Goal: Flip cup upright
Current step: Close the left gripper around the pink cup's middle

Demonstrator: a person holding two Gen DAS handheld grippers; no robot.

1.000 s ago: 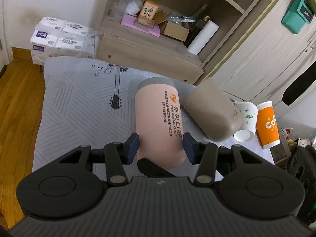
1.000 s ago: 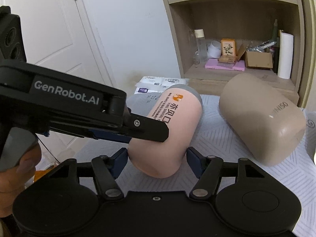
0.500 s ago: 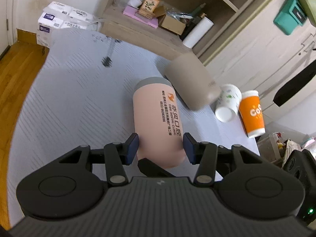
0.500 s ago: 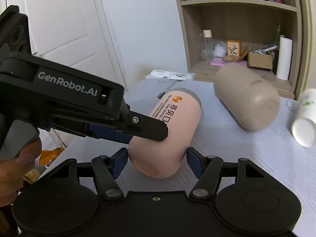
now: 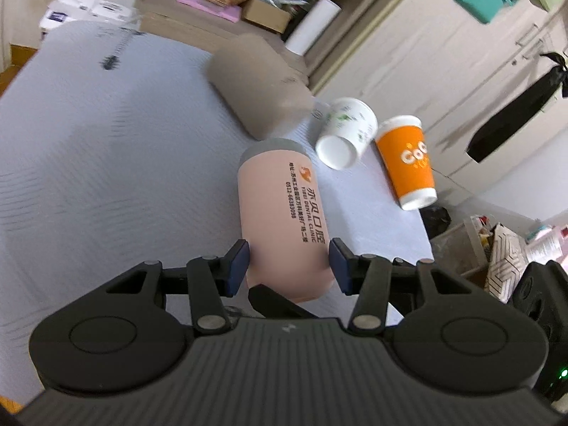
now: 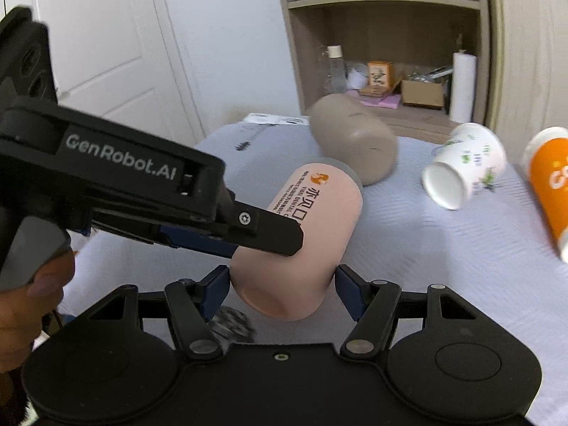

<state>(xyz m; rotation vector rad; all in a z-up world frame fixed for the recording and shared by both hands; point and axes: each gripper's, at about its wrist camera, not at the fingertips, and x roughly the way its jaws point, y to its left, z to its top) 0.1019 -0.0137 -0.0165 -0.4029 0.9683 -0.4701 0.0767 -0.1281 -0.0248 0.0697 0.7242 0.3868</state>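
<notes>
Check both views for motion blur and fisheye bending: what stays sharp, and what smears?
Left wrist view: the left claw and pink cup are sharp, its print readable; the bedspread and shelf smear. Right wrist view: the right claw is crisp; the white paper cup and orange cup streak, and the wardrobe edge bows.

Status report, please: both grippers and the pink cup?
Left gripper and right gripper both shut on pink cup. Cup tilted, not upright. Beige cup lies beyond, apart.
</notes>
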